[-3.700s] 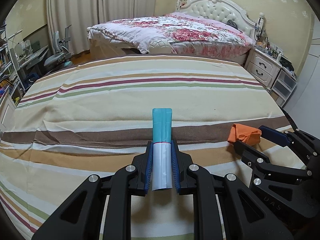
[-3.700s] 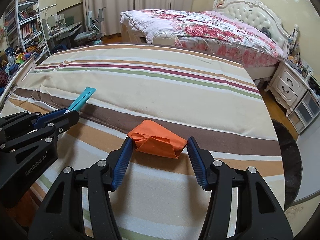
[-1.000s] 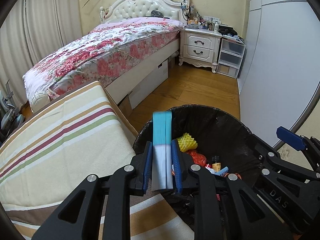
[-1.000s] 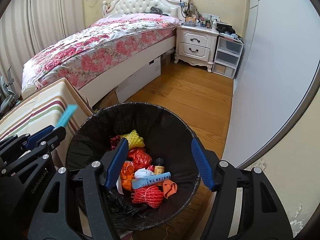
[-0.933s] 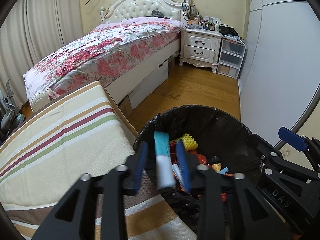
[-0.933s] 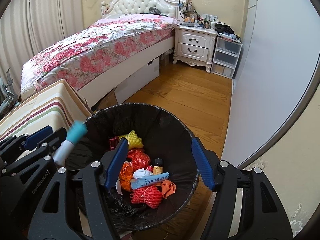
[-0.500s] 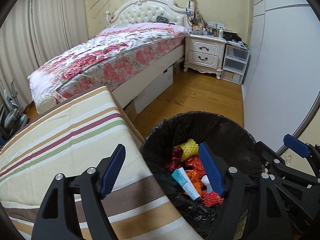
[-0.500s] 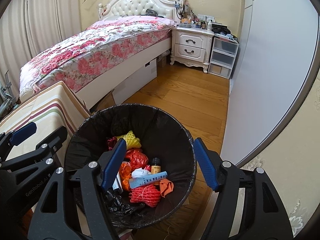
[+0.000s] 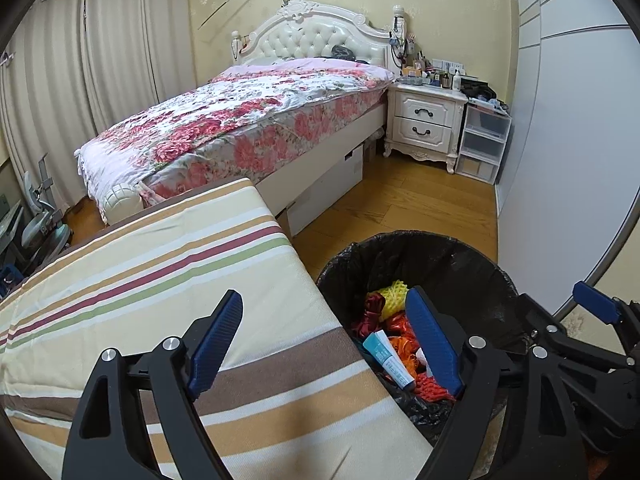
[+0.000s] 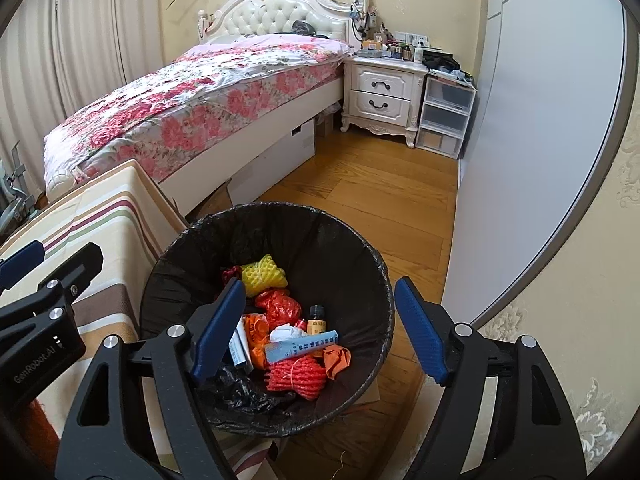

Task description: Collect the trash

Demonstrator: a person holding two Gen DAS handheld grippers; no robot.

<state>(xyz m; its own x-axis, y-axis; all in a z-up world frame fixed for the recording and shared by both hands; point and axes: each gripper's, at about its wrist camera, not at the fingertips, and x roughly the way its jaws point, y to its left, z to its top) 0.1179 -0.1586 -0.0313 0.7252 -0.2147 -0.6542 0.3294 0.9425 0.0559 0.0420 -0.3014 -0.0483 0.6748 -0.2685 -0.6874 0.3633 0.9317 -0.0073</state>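
Note:
A round bin with a black liner [image 9: 472, 256] [image 10: 360, 248] stands on the wood floor beside the striped mattress [image 9: 160, 280]. Trash lies inside: the teal and white tube [image 9: 388, 354] [image 10: 239, 344], a crumpled orange wrapper [image 10: 336, 358], yellow foam netting [image 10: 264, 274], red netting [image 10: 296, 374] and a small bottle [image 10: 317, 318]. My left gripper [image 9: 326, 340] is open and empty, over the mattress edge and the bin's left rim. My right gripper [image 10: 318, 332] is open and empty above the bin.
A bed with a floral cover [image 9: 248, 120] stands behind the mattress. A white nightstand [image 9: 426, 124] and plastic drawers [image 9: 482, 142] stand at the far wall. A white wardrobe door [image 10: 532, 140] runs along the right. Wood floor [image 10: 360, 184] lies beyond the bin.
My left gripper opened and the teal and white tube fell into the bin. Both grippers have pulled back slightly. The right gripper stayed open over the bin.

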